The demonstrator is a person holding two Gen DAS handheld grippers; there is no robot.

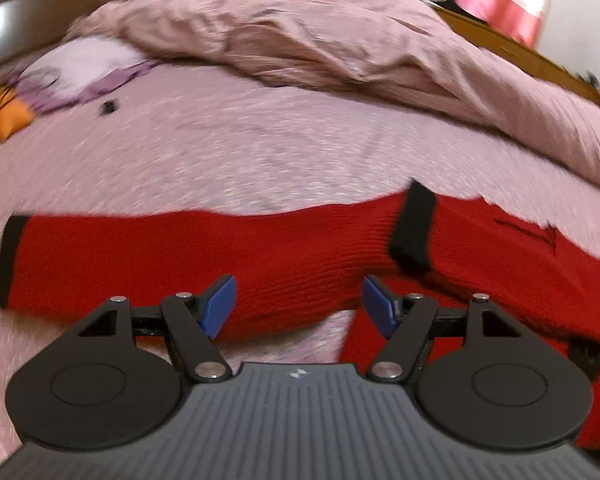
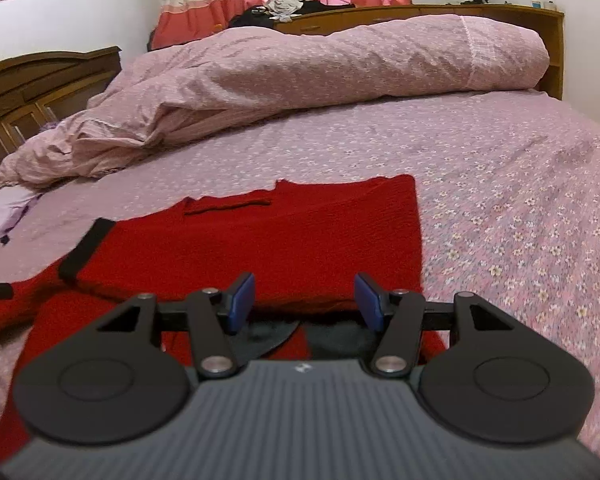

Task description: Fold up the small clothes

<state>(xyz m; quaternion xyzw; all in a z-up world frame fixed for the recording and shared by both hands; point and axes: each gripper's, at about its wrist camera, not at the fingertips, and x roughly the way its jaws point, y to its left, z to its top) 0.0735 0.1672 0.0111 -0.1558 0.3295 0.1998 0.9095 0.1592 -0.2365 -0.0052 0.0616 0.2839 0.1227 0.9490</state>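
Pink floral bed (image 2: 500, 200) is carrying my red sweater (image 2: 300, 240); left gripper (image 1: 298, 306) and right gripper (image 2: 304, 300) are hovering wide, empty; no writing is reading clearly.

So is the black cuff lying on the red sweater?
Touching. In the right wrist view, the black cuff of the folded-over sleeve lies flat on the red sweater.

One red sweater (image 2: 260, 240), with two black cuffs in view, one at the outstretched sleeve end (image 1: 10, 260), one on the folded sleeve (image 1: 414, 228); one rumpled pink duvet (image 2: 300, 68); one bed (image 2: 500, 200); one orange item (image 1: 0, 114); two tongs, left (image 1: 298, 306) and right (image 2: 304, 300).
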